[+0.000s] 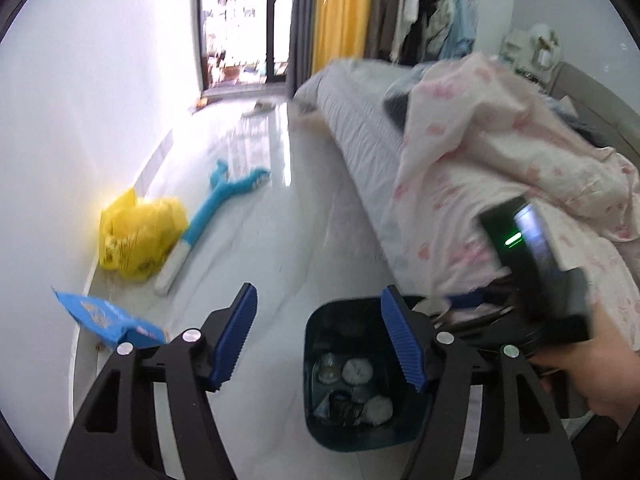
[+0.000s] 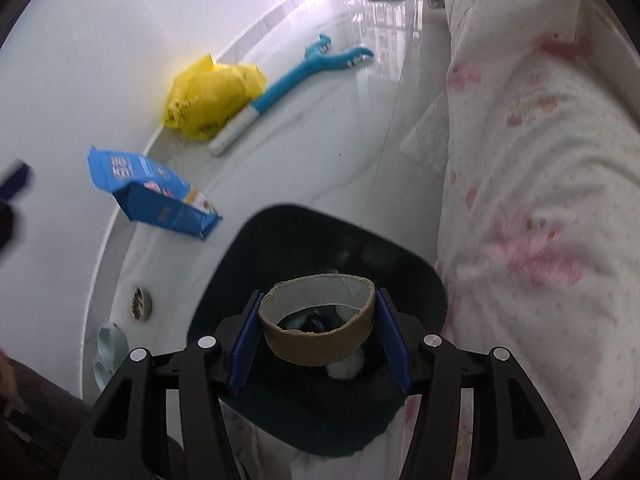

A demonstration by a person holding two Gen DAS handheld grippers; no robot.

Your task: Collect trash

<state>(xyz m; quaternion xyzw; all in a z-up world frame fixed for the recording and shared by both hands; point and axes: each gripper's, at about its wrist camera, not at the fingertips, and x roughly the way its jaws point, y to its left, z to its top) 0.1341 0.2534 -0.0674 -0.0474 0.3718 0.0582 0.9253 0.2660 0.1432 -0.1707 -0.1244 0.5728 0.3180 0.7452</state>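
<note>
Here the right tongs [image 2: 318, 340] grasp a squashed brown cardboard tape core [image 2: 318, 330], its blue pads pressing the ring at 9 and 3 o'clock so it bulges into an oval. The ring's open axis points away from the camera, down into the dark teal plastic waste bin [image 2: 248, 264] directly beyond the fingertips. Through the ring and just below it I can see crumpled white wads already lying in the bin, so the core hangs over the opening, not beside it; I judge that a plain release would drop it in, with the rim toward the bed as the only edge it might clip.

The left tongs [image 1: 320, 340] stand released, nothing between the pads, and the same bin sits under the right pad at about 5 o'clock in that view. The right hand [image 1: 592, 376] shows at 4 o'clock there.

Other likely trash lies on the pale tiled floor [image 2: 320, 140]: a blue snack bag [image 2: 152, 196] at 9 o'clock of the bin and a crumpled yellow plastic bag [image 2: 212, 96] at 11 o'clock by the wall, both nearer the left tongs.
</note>
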